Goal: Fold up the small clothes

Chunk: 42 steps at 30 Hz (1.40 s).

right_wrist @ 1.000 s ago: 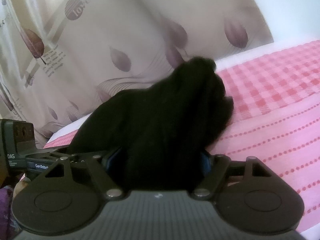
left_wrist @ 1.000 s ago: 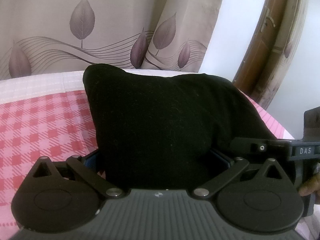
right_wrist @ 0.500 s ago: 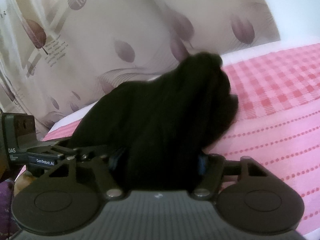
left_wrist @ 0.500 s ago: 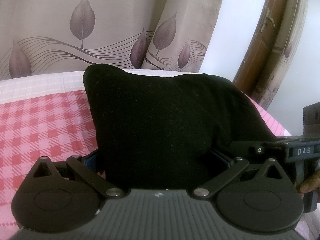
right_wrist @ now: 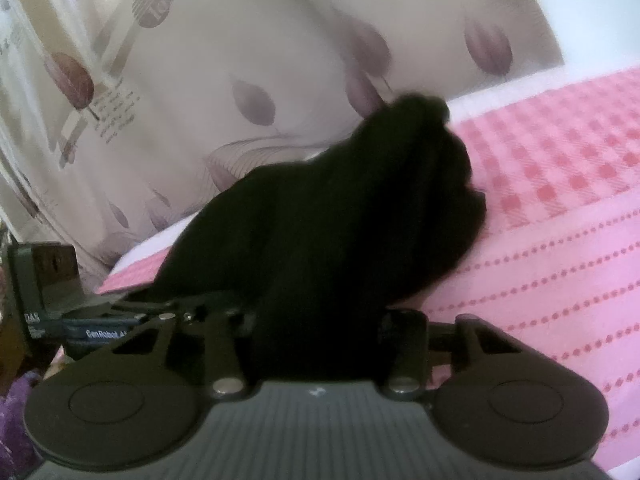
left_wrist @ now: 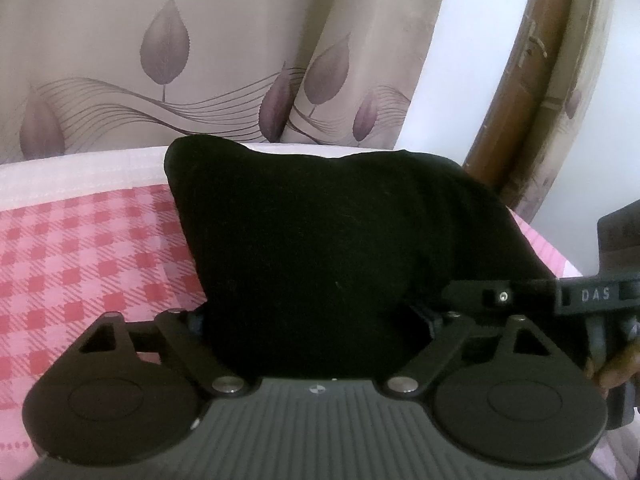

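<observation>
A black garment [left_wrist: 320, 240] fills the middle of the left wrist view and drapes over the gap between my left gripper's [left_wrist: 316, 320] fingers, which hide under it. The gripper seems shut on the cloth. In the right wrist view the same black garment [right_wrist: 340, 232] bunches up between my right gripper's [right_wrist: 320, 320] fingers, which have narrowed around it and appear shut on it. The cloth is lifted off the pink checked bed cover [left_wrist: 80, 248]. The right gripper's body [left_wrist: 592, 296] shows at the left view's right edge, and the left gripper's body [right_wrist: 52, 304] at the right view's left edge.
The bed cover [right_wrist: 560, 240] is pink with red checks and dotted stripes. A beige curtain with purple leaves [left_wrist: 168, 48] hangs behind the bed. A brown wooden door frame [left_wrist: 516, 92] stands at the right. Purple fabric [right_wrist: 16, 412] lies at the lower left.
My right gripper's fingers have closed in tighter on the black garment and the view has shifted a little. The left gripper and the cloth in it have hardly moved.
</observation>
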### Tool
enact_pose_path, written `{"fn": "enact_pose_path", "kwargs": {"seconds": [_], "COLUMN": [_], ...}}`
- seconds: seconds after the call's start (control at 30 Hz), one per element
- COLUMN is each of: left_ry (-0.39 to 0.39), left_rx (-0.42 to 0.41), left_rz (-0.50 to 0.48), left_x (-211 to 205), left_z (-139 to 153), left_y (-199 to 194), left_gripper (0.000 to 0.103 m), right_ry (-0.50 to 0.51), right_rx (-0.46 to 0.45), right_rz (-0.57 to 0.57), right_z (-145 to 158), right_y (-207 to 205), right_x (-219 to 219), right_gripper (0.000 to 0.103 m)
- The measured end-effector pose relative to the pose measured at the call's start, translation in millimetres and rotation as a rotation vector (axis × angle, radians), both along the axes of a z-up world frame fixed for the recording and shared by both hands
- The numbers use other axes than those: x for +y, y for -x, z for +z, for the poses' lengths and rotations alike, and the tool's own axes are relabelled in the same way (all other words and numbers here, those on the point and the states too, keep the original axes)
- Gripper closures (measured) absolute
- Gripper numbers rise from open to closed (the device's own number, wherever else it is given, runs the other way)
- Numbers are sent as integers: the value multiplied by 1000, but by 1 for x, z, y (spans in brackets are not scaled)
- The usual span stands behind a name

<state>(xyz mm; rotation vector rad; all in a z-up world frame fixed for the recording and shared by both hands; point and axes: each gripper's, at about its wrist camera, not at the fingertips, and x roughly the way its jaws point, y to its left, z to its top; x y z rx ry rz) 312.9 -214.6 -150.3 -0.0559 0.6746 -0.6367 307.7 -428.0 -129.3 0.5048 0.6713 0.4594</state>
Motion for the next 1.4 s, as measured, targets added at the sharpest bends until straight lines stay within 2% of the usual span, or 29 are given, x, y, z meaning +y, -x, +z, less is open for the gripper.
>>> {"fn": "enact_pose_path", "kwargs": {"seconds": [0.2, 0.27, 0.4, 0.47, 0.5, 0.53, 0.6, 0.67, 0.73, 0.77, 0.83, 0.87, 0.97, 1.17, 1.4], "left_ry": [-18, -16, -22, -31, -35, -34, -28, -31, -11, -3, 4, 1, -19, -69, -109], "left_rx": [-30, -31, -21, -22, -18, -10, 1, 4, 24, 27, 18, 9, -30, -71, -98], "left_rz": [-2, -4, -13, -18, -13, -11, -17, -17, -28, -30, -44, -51, -57, -43, -9], "left_x": [0, 2, 6, 6, 6, 6, 8, 9, 9, 9, 7, 6, 3, -1, 13], "left_z": [5, 7, 9, 10, 10, 9, 6, 4, 2, 1, 0, 1, 5, 14, 21], "left_y": [11, 13, 18, 17, 15, 12, 7, 1, -4, -6, -6, -4, 6, 23, 49], "left_gripper": [32, 37, 38, 33, 30, 25, 19, 11, 11, 15, 25, 32, 42, 48, 49], "right_ry": [-53, -101, -114, -130, -131, -122, -124, -110, -110, -110, -92, -93, -101, -140, -175], "right_rx": [17, 25, 25, 38, 40, 41, 33, 27, 30, 35, 41, 41, 35, 20, 7], "right_rz": [-27, -34, -27, -43, -41, -48, -49, -43, -39, -40, -41, -38, -38, -58, -46], "right_z": [-1, -2, -4, -6, -6, -5, -5, -6, -7, -7, -7, -7, -6, -4, 2], "right_y": [6, 9, 16, 13, 11, 10, 6, 3, -2, -4, -6, -6, -2, 10, 26], "right_x": [-1, -3, -1, -4, -4, -4, -3, 0, 2, 3, 5, 5, 6, 13, 31], "right_gripper": [62, 62, 63, 60, 56, 48, 43, 43, 43, 44, 56, 58, 63, 64, 64]}}
